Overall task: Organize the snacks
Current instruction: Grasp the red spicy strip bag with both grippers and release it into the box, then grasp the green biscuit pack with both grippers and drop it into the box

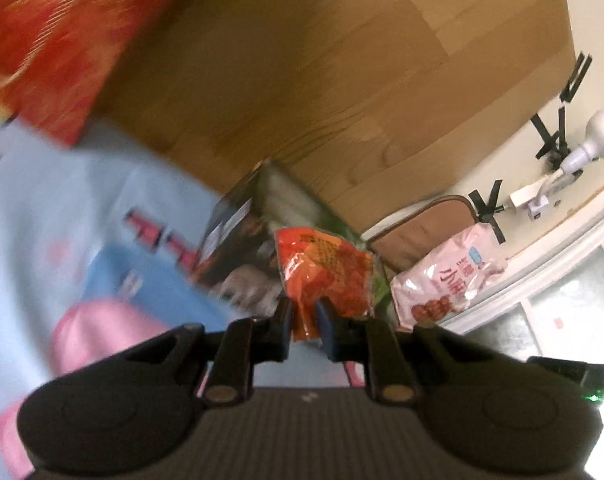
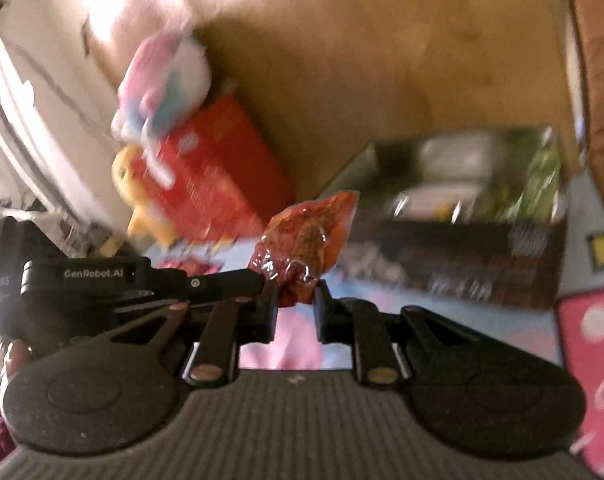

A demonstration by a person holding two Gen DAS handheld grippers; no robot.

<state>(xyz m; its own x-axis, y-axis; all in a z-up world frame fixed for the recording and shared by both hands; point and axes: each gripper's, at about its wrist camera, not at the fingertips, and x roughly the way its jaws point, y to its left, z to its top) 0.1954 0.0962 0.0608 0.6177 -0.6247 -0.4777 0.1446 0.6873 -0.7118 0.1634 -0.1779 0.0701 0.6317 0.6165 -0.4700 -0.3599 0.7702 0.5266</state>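
The left gripper (image 1: 304, 312) has its fingers pinched on the bottom corner of an orange snack packet (image 1: 328, 272), which sits in the middle of the left view, held up in the air. In the right view, the right gripper (image 2: 296, 300) has its fingers close around a red snack packet (image 2: 306, 240), just above the middle of the frame; the left gripper reaches in from the left of that frame and touches the same packet, so both may be holding one packet, but the blur makes this hard to tell. I think the step is carrying a snack to its place. To do it well, keep the squeeze firm, because a thin corner of a bag can slip, and move slowly so the bag does not swing. Behind the packet stands a dark box (image 1: 238, 248) with pictures on it, in the middle of the left view. A pink snack bag (image 1: 446, 276) lies at the right, near a brown cushion (image 1: 418, 224). A red box (image 1: 50, 48) fills the upper left. In the right view a soft toy (image 2: 162, 84) sits on the red box at the upper left. All of this rests on a blue and pink cloth (image 1: 62, 208). The dark box is close and could get bumped.
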